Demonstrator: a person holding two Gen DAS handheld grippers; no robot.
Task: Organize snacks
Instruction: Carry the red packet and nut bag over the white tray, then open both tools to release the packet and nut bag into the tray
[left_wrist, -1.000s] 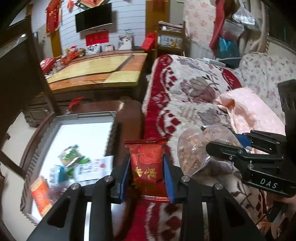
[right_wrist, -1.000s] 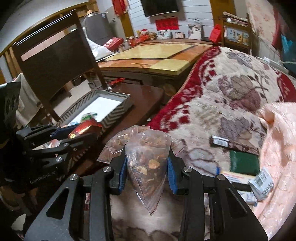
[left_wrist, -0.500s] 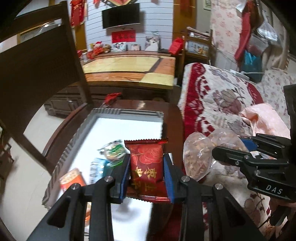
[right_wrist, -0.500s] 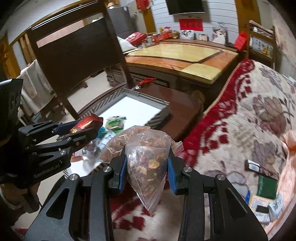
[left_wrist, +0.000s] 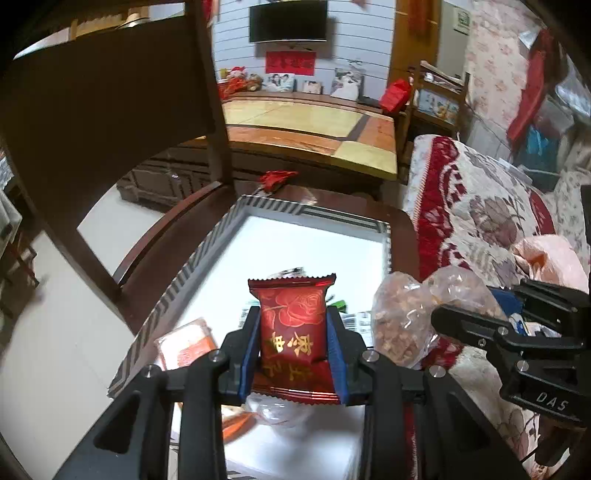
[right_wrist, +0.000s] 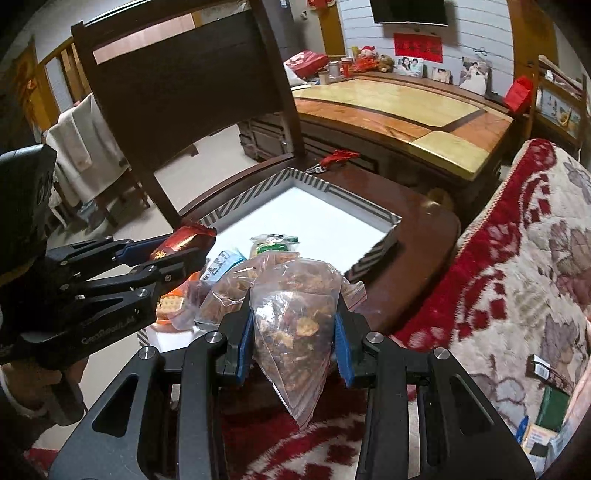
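Two tools (both loaded): red packet (left_wrist: 291, 325); clear bag (right_wrist: 291, 332)

Red snack packet (left_wrist: 291, 325) between jaws, above tray (left_wrist: 207, 251)

Both grippers, left gripper (left_wrist: 293, 345) and right gripper (right_wrist: 294, 341), are matte black with blue-lined jaws, silver screws and white lettering, perhaps "DAS".

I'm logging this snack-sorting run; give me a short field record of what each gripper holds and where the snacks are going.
left gripper: shut on red packet, above the tray
right gripper: shut on clear bag of dried pieces, beside the tray
tray: striped rim, white floor, on dark chair seat
already in tray: several packets, including orange packet
bed blanket: right of chair
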